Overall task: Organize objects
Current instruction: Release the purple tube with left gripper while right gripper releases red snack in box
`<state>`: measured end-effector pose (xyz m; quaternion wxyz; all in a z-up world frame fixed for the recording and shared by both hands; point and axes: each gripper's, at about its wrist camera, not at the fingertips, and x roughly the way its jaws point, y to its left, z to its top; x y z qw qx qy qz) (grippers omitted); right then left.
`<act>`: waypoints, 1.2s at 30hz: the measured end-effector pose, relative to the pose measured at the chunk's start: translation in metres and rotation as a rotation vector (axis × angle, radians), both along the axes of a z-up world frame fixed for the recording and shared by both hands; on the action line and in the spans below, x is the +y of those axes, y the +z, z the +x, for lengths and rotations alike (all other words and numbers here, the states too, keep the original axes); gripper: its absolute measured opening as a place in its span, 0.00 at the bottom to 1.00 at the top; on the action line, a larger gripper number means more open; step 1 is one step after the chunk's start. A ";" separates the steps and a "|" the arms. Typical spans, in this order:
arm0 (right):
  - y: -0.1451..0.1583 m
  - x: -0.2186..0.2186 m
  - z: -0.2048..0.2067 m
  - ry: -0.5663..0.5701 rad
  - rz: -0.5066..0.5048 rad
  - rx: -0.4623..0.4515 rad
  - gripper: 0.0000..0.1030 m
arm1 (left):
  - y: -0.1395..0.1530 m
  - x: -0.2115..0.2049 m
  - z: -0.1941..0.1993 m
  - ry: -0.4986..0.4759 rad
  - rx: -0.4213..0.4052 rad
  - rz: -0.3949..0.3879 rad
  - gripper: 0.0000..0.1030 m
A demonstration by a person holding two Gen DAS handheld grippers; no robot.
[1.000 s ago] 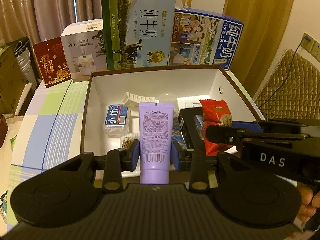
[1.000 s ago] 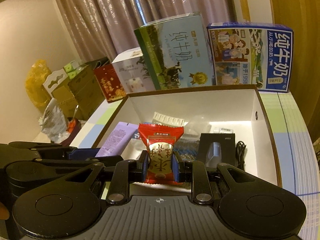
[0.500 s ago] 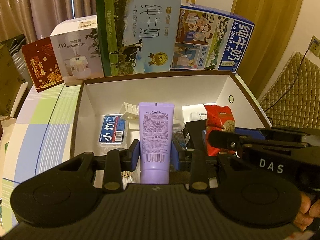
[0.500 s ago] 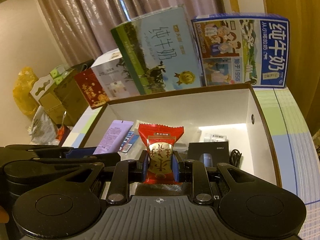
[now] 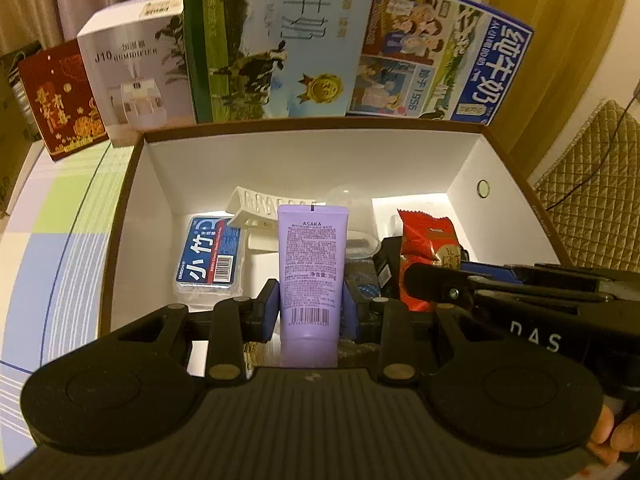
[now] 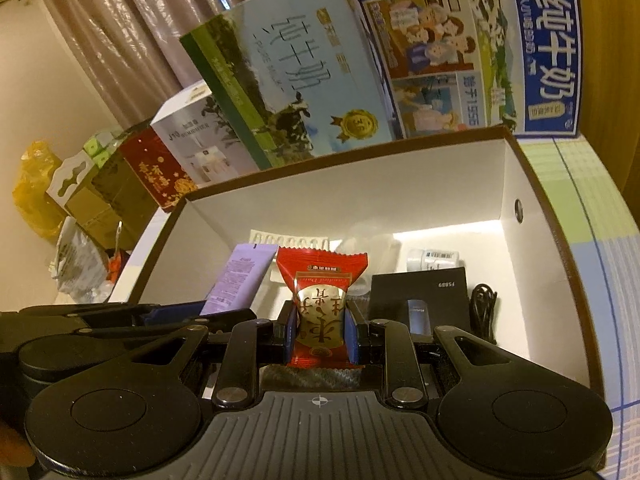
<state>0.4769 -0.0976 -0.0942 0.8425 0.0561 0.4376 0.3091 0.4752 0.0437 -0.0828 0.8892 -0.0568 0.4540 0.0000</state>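
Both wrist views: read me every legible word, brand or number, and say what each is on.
"ASAKA": purple tube in left gripper; its fine print is unreadable.
"J10 HUMIDIFIER": white box.
"1956": blue milk carton.
"DAS": right gripper, seen from the left wrist view.
"FS889": black box.
Chinese characters on the red snack packet, both milk cartons and blue packet; smaller print too blurred.

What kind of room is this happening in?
Probably a home living or dining room: drawn curtains behind, a checked tablecloth, and milk cartons beside a storage box of household odds and ends.

tube (image 5: pixel 312 276) cap hidden, milk box (image 5: pixel 280 36) top cropped
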 end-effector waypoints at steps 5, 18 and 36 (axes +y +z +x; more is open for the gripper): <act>-0.008 0.001 0.008 -0.011 -0.001 0.025 0.21 | -0.009 0.004 0.008 0.005 0.022 -0.011 0.27; -0.020 -0.002 0.019 -0.038 -0.006 0.065 0.21 | -0.024 0.007 0.022 -0.011 0.066 -0.049 0.35; -0.022 0.009 0.022 -0.028 0.014 0.085 0.22 | -0.012 0.032 0.016 0.022 0.039 0.018 0.60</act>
